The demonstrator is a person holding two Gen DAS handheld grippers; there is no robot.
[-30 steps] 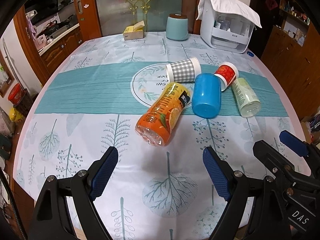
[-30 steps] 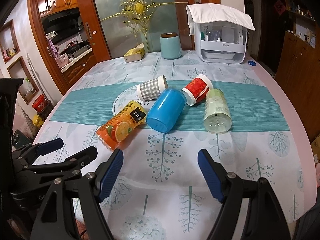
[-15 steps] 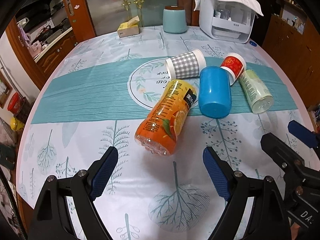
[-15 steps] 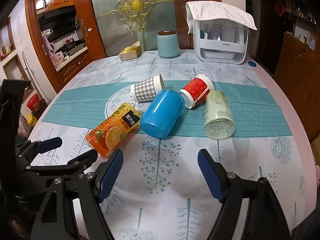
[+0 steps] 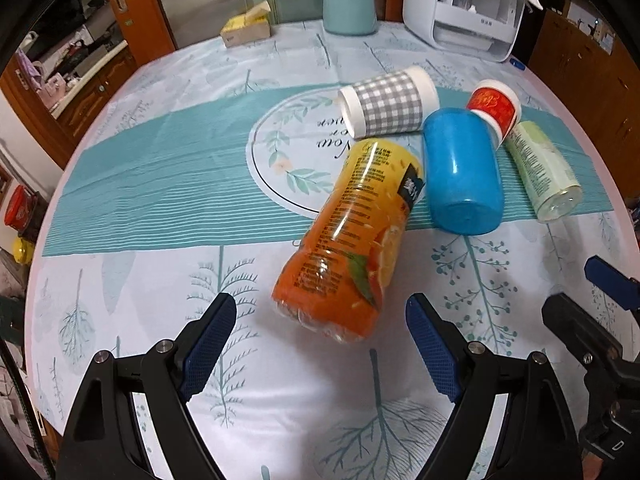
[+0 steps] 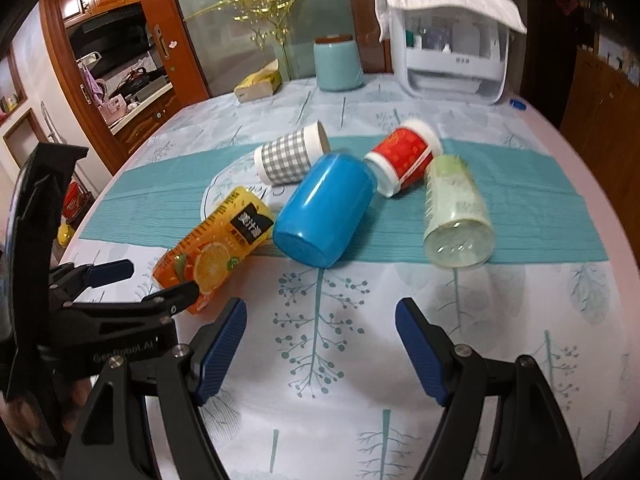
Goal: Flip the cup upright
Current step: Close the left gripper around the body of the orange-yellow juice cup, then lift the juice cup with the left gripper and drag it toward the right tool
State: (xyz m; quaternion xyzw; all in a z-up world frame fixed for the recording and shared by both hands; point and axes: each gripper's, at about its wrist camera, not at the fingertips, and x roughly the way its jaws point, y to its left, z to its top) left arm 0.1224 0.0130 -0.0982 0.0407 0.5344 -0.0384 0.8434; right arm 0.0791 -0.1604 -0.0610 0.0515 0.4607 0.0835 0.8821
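Several containers lie on their sides in a cluster on the table: an orange juice bottle (image 5: 352, 236) (image 6: 212, 248), a blue cup (image 5: 460, 172) (image 6: 324, 208), a grey checked cup (image 5: 388, 100) (image 6: 286, 156), a red cup (image 5: 494, 106) (image 6: 404, 156) and a pale green bottle (image 5: 544, 172) (image 6: 456, 208). My left gripper (image 5: 320, 348) is open and empty, its jaws on either side of the juice bottle's base, just short of it. My right gripper (image 6: 320, 352) is open and empty, in front of the blue cup, apart from it.
The round table has a leaf-print cloth with a teal band (image 5: 160, 184). At the far edge stand a teal canister (image 6: 338, 66), a white appliance (image 6: 452, 64) and a tissue box (image 6: 258, 86). The other gripper shows at each view's side.
Both grippers have moved forward toward the cluster. The left one has closed in on the juice bottle's base. Nothing on the table has moved.
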